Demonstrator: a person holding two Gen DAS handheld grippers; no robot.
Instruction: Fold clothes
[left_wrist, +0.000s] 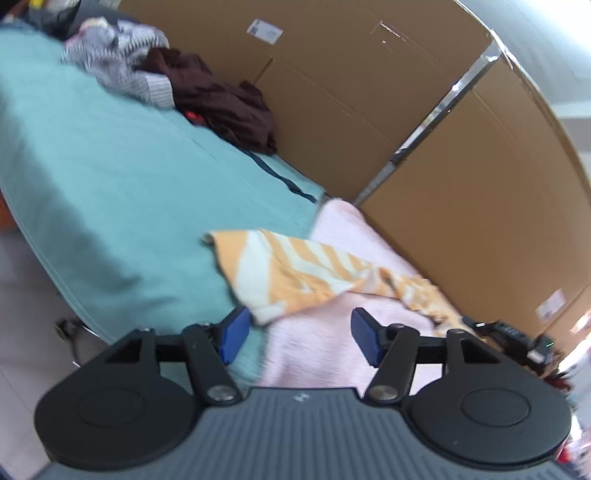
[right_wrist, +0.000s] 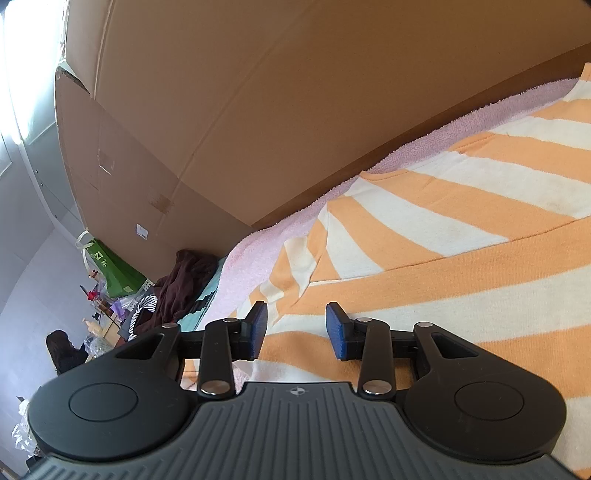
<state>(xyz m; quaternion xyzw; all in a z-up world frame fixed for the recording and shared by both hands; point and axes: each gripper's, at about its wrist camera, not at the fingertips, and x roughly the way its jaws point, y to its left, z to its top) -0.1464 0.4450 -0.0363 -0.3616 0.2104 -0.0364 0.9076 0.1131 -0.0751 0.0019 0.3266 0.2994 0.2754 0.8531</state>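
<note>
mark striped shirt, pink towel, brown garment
striped shirt (right_wrist: 461, 236): right wrist view, on its orange and cream stripes.
pink towel (left_wrist: 325, 339): left wrist view, bare patch between the tool fingers.
brown garment (left_wrist: 225, 99): left wrist view, middle of the crumpled heap.

Both the left gripper (left_wrist: 299, 334) and right gripper (right_wrist: 296, 329) look alike — ribbed grey body with a small round emblem, two black round housings, black link arms with silver pivot screws, blue rectangular pads (right_wrist: 257, 326).

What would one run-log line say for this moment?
task: folding | orange-and-white striped shirt on pink towel | left gripper open | right gripper open
</note>
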